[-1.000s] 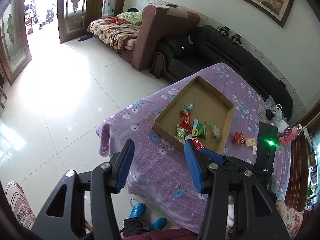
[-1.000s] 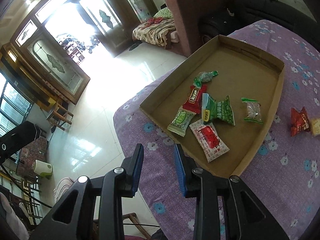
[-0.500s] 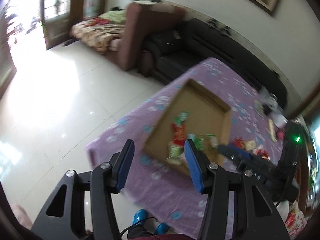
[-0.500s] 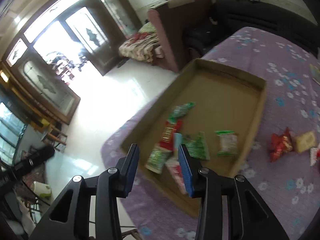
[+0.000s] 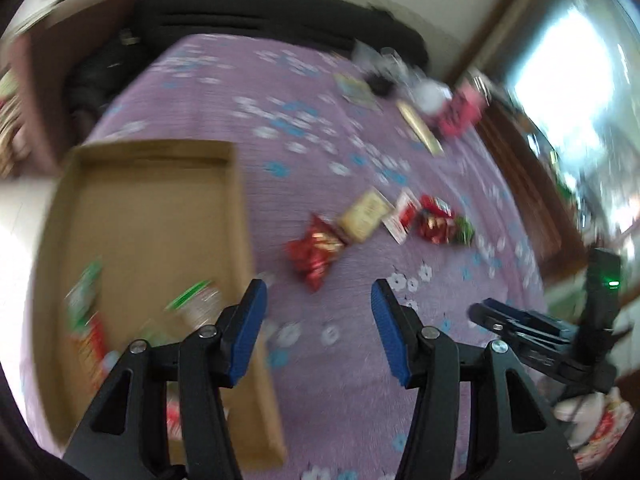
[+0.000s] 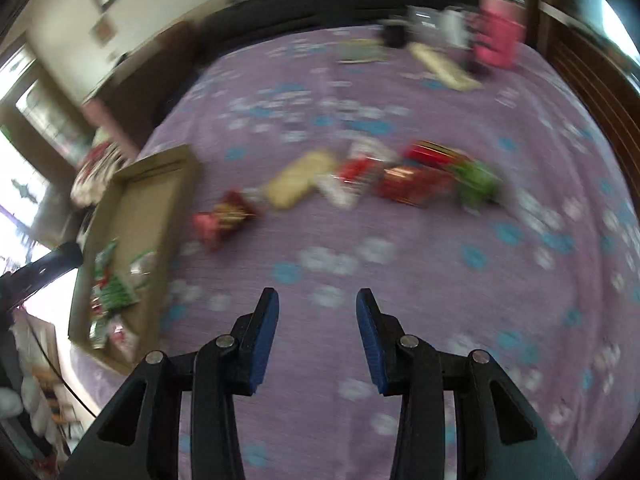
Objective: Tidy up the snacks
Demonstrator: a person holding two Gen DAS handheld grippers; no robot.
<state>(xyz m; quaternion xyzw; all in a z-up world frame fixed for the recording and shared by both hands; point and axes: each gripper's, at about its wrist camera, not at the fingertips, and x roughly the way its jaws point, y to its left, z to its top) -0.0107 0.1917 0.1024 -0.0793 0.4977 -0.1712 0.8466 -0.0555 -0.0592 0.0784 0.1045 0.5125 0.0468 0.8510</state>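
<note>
Left wrist view, blurred: the left tool (image 5: 316, 290) hangs over the purple flowered counter (image 5: 280, 128), its jaws opening with nothing between them. The cardboard tray (image 5: 160, 200) lies to its left with some snacks inside; loose snacks (image 5: 376, 220) lie ahead. The right tool (image 6: 317, 298) is partly open and empty.

A table under a purple flowered cloth (image 6: 400, 320) carries everything. Ahead and left of the tools lies a shallow cardboard tray (image 5: 236, 208). Straight ahead, a loose row of snack packets rests on the cloth: red (image 5: 316, 250), beige (image 5: 364, 214), white-and-red (image 5: 404, 216), red foil (image 6: 416, 184) and green (image 6: 478, 184). Blurred clutter with something pink (image 6: 498, 38) sits at the far edge.
</note>
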